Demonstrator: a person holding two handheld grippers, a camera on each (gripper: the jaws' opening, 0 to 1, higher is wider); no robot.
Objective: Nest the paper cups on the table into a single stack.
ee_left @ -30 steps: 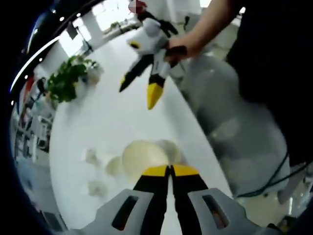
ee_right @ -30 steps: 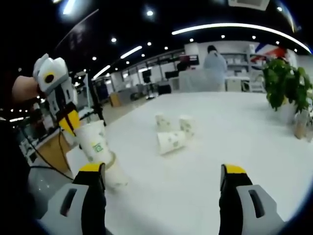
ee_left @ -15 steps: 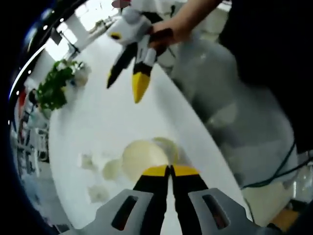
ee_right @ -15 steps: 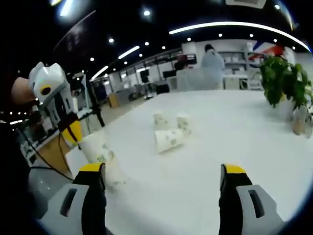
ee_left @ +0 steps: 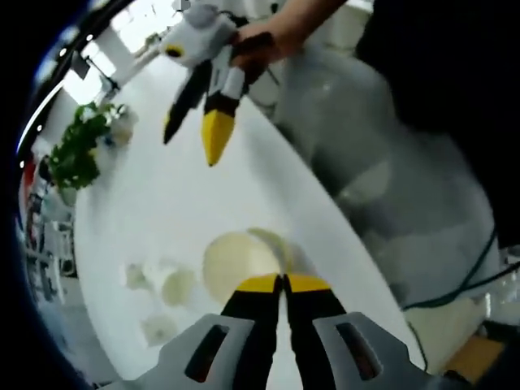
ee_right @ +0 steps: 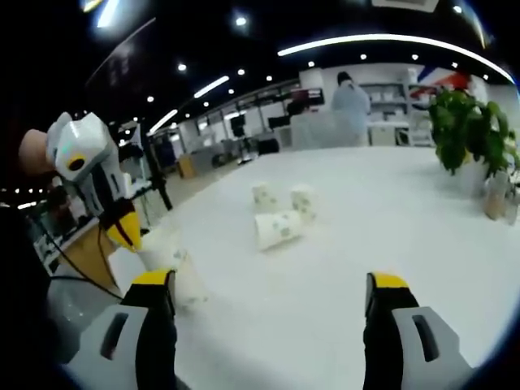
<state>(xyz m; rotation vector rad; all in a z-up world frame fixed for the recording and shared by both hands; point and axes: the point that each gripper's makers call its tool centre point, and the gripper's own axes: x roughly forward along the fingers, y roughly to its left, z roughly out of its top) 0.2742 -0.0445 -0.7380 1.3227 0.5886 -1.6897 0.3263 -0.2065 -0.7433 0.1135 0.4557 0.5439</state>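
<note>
My left gripper [ee_left: 283, 280] is shut on the rim of a white paper cup [ee_left: 238, 262], seen from above, with a second cup [ee_left: 276, 242] right under it near the table's edge. In the right gripper view the left gripper [ee_right: 126, 231] holds that cup [ee_right: 165, 258] low over the lower cup [ee_right: 188, 284]. My right gripper [ee_right: 268, 284] is open and empty; it hangs above the table [ee_left: 195, 134] in a hand. Further out, two upright cups [ee_right: 264, 195] [ee_right: 302, 199] stand behind one lying on its side [ee_right: 276, 228].
The white table [ee_right: 366, 219] has its edge close to the held cup. A potted plant [ee_right: 470, 134] and a small bottle [ee_right: 496, 203] stand at the far right. A person [ee_right: 353, 101] stands at a counter beyond the table. Cables run on the floor [ee_left: 455, 284].
The left gripper has lowered its cup down toward the cup standing by the table edge. The right gripper has stayed open and drifted slightly.
</note>
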